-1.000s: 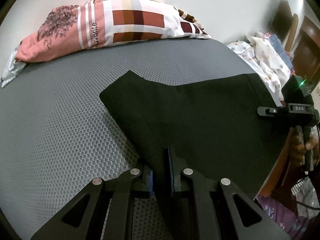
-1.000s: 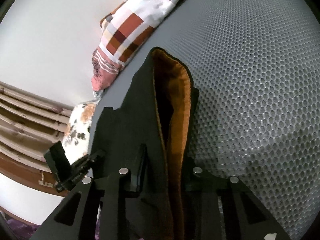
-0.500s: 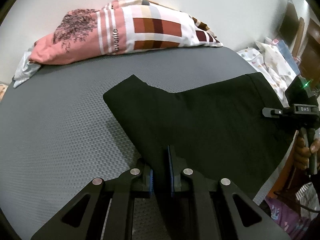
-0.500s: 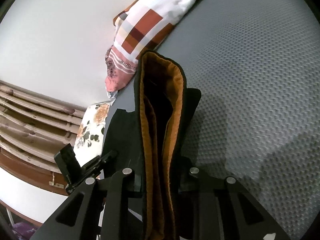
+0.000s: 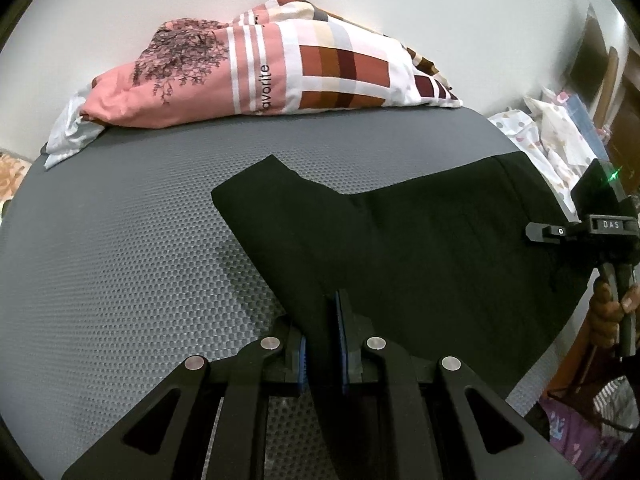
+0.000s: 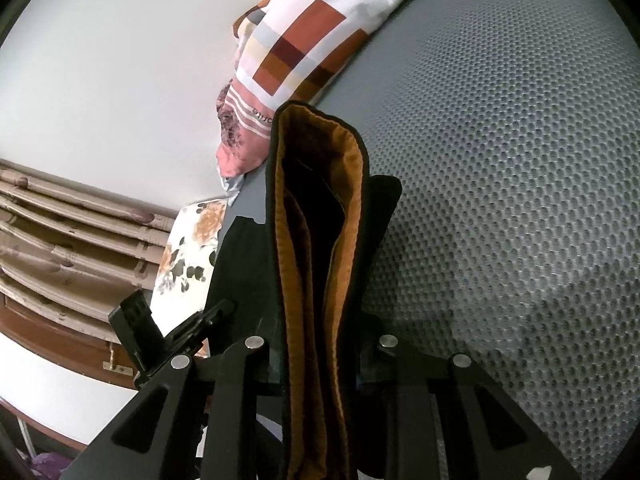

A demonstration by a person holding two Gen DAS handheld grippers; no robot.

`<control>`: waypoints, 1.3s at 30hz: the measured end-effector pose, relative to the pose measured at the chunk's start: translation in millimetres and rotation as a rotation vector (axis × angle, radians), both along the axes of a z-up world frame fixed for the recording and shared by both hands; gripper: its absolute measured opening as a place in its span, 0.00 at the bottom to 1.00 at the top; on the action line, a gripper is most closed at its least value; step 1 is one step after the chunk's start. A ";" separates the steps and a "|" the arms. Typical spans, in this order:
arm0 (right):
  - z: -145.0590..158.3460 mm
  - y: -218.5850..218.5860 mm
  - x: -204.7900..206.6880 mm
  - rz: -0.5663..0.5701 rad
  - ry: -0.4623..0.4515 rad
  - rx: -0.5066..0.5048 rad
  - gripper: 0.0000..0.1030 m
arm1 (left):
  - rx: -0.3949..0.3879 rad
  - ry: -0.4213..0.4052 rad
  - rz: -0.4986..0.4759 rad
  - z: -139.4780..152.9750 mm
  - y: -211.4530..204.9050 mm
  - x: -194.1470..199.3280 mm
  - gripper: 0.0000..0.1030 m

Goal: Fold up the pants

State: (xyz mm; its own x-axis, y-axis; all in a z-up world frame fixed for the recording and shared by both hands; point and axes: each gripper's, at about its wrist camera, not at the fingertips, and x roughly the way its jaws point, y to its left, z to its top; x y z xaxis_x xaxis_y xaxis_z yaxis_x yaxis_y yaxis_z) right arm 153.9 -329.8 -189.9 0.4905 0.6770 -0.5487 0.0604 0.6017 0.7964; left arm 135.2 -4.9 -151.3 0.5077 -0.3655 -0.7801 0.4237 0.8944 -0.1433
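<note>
Black pants lie spread over a grey honeycomb mat. My left gripper is shut on a fold of the black cloth at the near edge, its blue pads pressing the fabric. At the right edge of the left wrist view the other gripper is held in a hand. In the right wrist view my right gripper is shut on the pants' waistband, whose orange lining stands up between the jaws, lifted off the mat. The left gripper's body shows at lower left there.
A pink and checked pillow lies along the mat's far edge by the white wall. Dotted bedding is piled at the right. A floral cushion and a wooden headboard sit beyond the mat's left side in the right wrist view.
Both grippers have drawn back across the mat with the pants in their grip. The pillow now sits lower in the left wrist view, and the waistband stands taller in the right one.
</note>
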 end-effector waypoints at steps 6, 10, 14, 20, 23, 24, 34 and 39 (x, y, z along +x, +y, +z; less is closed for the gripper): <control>0.7 8.8 3.2 0.008 -0.001 0.000 0.20 | -0.010 -0.005 0.016 1.9 9.0 2.3 0.11; -1.4 9.7 5.7 0.012 0.001 -0.006 0.20 | -0.012 -0.002 0.026 0.0 15.2 4.5 0.11; -5.4 11.7 6.5 0.010 0.006 -0.021 0.20 | -0.014 0.023 0.034 -8.6 20.9 7.1 0.11; -8.3 15.8 5.9 0.006 0.017 -0.028 0.20 | -0.017 0.053 0.033 -14.5 23.9 10.4 0.12; -8.4 16.7 4.2 0.009 0.017 -0.042 0.23 | -0.029 0.090 0.029 -20.1 27.2 14.0 0.17; -9.6 16.2 4.2 0.006 0.023 -0.046 0.23 | -0.036 0.098 0.033 -21.2 29.5 15.0 0.21; -22.0 10.8 0.0 -0.013 0.036 -0.038 0.38 | -0.149 0.218 0.007 -39.7 41.1 23.3 0.51; -27.9 14.6 -1.0 0.005 0.043 -0.056 0.39 | -0.213 0.259 -0.041 -46.8 34.9 22.0 0.66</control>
